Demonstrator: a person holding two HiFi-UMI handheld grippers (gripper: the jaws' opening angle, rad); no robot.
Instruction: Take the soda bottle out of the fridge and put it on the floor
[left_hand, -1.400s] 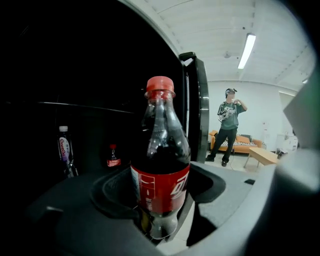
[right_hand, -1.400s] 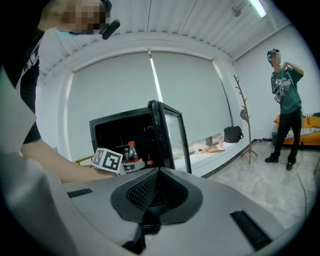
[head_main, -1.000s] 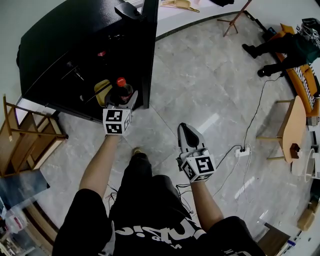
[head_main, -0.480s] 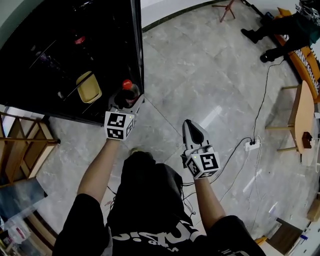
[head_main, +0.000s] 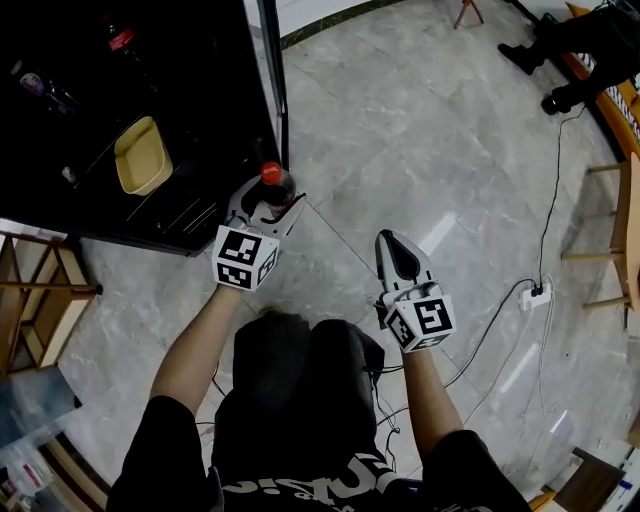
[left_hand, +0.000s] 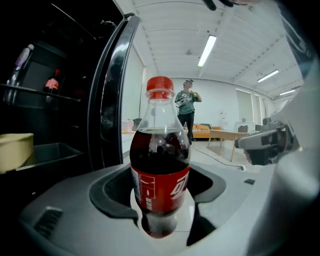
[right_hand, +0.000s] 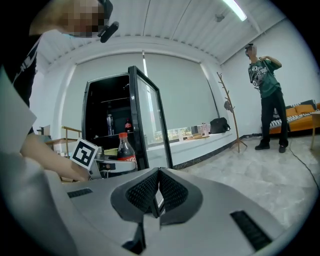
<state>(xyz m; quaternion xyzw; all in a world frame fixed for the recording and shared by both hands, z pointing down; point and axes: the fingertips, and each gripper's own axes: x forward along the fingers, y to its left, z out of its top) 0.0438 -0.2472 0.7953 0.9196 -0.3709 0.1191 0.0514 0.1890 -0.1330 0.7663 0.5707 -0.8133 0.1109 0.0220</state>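
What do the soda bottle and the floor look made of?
The soda bottle is likely clear, glossy plastic: the dark drink shows through its wall, under a red screw cap. The floor looks like polished grey stone or stone-look tile, veined, with joint lines and light reflections.

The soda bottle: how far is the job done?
Done: the soda bottle is out of the open fridge. In hand: the left gripper clamps it upright, apparently above the floor. Left: set it down, release. The right gripper is shut, empty.
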